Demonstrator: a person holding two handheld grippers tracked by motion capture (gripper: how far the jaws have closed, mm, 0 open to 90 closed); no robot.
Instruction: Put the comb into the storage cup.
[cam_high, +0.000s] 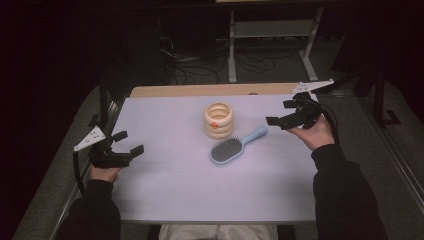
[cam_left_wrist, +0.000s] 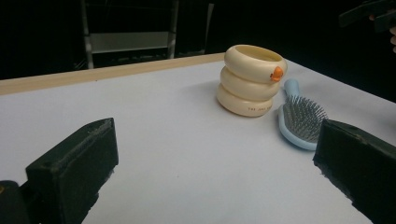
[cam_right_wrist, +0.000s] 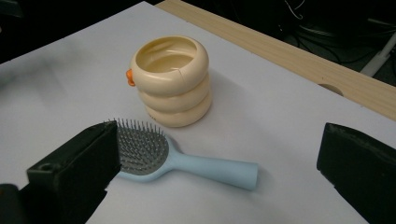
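Both claws gaped empty, the right claw (cam_high: 286, 112) hovering just above the blue hairbrush (cam_right_wrist: 187, 163), seemingly about to drop and pinch its handle.

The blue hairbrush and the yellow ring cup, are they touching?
Apart. The right gripper view shows a strip of white table between the hairbrush and the cup.

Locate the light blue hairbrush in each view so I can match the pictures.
High view: the light blue hairbrush lies mid-table, right of centre, handle pointing toward the right gripper.
Left gripper view: right of centre, behind the right-hand finger.
Right gripper view: low centre, bristles up.
Shared landmark: the cream ringed cup, just beyond the brush.
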